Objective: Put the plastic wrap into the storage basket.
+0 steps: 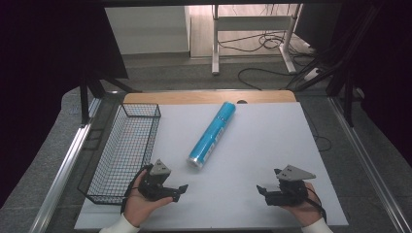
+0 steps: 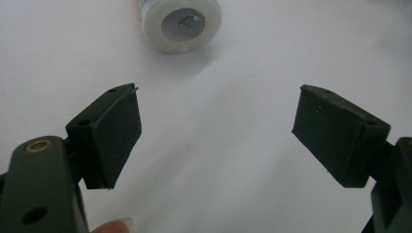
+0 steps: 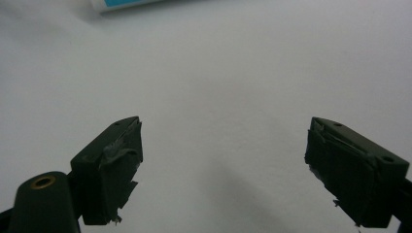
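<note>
Blue tube (image 1: 212,135): label print too small to read. It lies ahead of left gripper (image 1: 178,190), well apart from right gripper (image 1: 263,191). Both jaws spread, empty. Wire basket (image 1: 108,160) just beside left gripper; bare white table (image 1: 252,145) between grippers.

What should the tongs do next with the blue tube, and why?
Probably ease the left tongs forward toward the blue tube's near end. Both tongs are open and hold nothing, and the tube lies loose on the table, its end just ahead in the left gripper view.

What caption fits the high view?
Left gripper and right gripper rest open on the white table, blue tube lying beside a wire basket.
</note>
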The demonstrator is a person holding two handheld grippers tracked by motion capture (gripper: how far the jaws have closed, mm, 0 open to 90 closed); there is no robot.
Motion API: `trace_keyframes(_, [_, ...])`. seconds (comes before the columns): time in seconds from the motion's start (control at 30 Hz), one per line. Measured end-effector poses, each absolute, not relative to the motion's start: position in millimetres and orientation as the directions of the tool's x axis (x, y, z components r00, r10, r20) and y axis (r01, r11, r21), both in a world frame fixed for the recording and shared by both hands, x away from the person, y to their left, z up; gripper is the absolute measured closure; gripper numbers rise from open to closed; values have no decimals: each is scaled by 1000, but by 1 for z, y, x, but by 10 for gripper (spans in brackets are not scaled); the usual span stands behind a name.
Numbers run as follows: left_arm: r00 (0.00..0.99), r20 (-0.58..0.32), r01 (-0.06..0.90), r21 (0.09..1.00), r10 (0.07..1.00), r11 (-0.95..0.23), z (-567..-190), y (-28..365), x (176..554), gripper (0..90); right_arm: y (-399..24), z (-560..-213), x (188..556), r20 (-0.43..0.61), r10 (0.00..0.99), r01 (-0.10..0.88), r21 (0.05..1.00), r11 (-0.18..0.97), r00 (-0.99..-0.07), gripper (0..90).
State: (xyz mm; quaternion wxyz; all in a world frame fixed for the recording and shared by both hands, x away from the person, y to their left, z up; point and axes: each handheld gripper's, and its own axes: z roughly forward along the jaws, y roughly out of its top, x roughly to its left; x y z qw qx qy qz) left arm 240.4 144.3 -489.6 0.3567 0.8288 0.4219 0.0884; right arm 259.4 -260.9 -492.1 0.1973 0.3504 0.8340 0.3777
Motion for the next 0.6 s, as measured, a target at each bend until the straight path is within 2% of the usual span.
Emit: trace_keyframes(0.6, [631,-147,629,672,762,-391,-487,143,240,178,-263,-492,261,-18,732,461,766,447,-681,172])
